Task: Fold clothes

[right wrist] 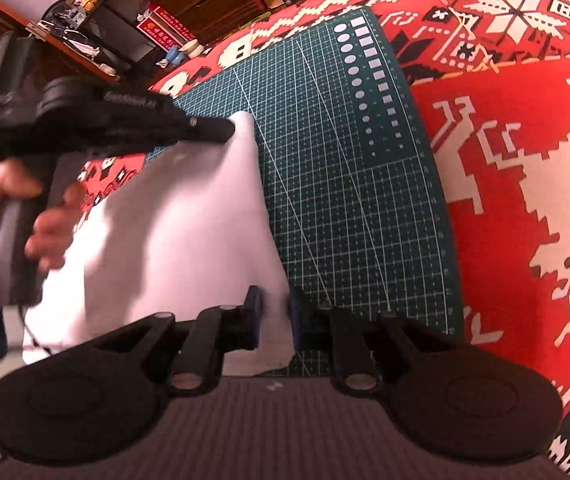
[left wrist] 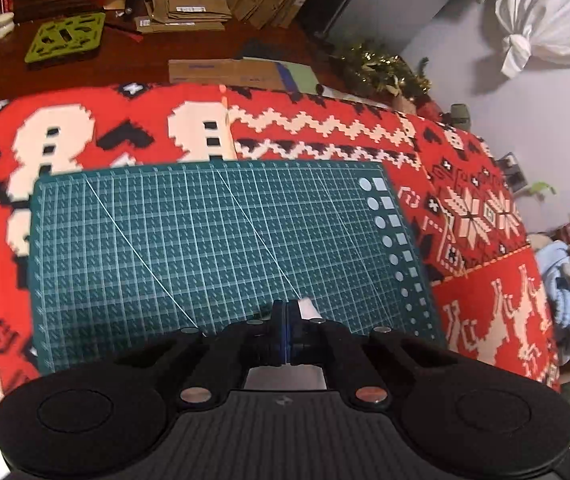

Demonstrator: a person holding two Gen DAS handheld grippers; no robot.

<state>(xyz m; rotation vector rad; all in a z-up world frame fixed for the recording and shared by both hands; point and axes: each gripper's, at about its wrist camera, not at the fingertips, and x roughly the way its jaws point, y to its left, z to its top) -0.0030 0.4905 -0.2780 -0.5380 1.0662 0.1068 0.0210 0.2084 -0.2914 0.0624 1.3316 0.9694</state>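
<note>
A white cloth [right wrist: 165,220] lies over the left part of a green cutting mat [right wrist: 345,160]. In the left wrist view my left gripper [left wrist: 287,312] is shut over the mat [left wrist: 205,240], with a small tip of the white cloth [left wrist: 309,309] sticking out beside its pads. The right wrist view shows that same left gripper [right wrist: 230,129], held by a person's hand [right wrist: 49,232], pinching the cloth's far corner. My right gripper [right wrist: 277,312] stands at the cloth's near right edge. Its jaws are slightly apart, with the cloth's edge between them and a visible gap.
The mat rests on a red, white and black patterned blanket [left wrist: 325,128] that covers the surface. Cardboard boxes [left wrist: 189,8] and a green perforated pad [left wrist: 65,38] lie behind it. A pile of clothes [left wrist: 565,272] sits off the right edge.
</note>
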